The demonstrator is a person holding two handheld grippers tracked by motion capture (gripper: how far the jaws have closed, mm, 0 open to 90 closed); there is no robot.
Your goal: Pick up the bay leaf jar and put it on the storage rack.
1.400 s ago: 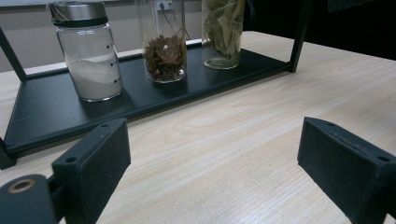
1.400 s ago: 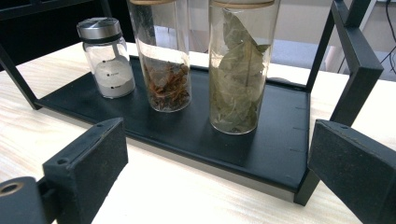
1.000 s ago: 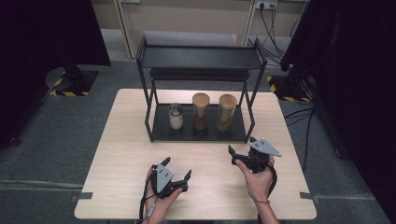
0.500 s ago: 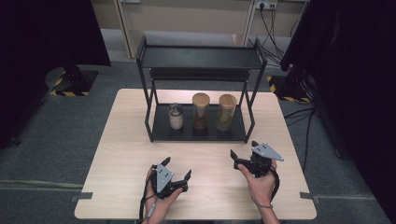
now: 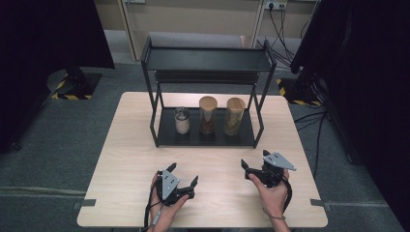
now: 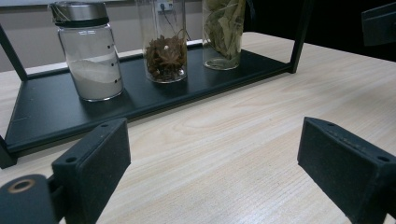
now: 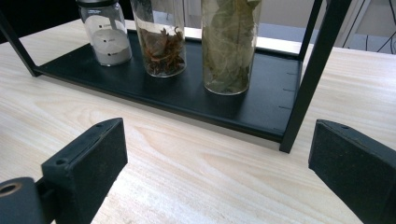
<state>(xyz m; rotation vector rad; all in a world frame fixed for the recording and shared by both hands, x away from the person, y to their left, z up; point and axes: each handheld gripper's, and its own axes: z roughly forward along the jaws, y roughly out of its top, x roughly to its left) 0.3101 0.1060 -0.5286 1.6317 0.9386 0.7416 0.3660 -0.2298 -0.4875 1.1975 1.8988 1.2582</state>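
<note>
Since the earlier frame the right gripper (image 5: 254, 161) had drawn slightly back toward the table's near edge, while both it and the left gripper (image 5: 183, 173) stood wide open, empty, facing three jars (image 5: 208, 114) on the rack's bottom shelf (image 5: 241, 137).

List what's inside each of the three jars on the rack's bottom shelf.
Short jar: white powder. Middle jar: star anise. Tall jar: dried leaves. Lids hide the very tops.

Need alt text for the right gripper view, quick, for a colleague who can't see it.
The right gripper, jaws wide open and empty, hovers low over the wooden table, facing the black rack's bottom shelf. On it stand a shaker of white powder, a jar of star anise and a jar of dried leaves.
</note>
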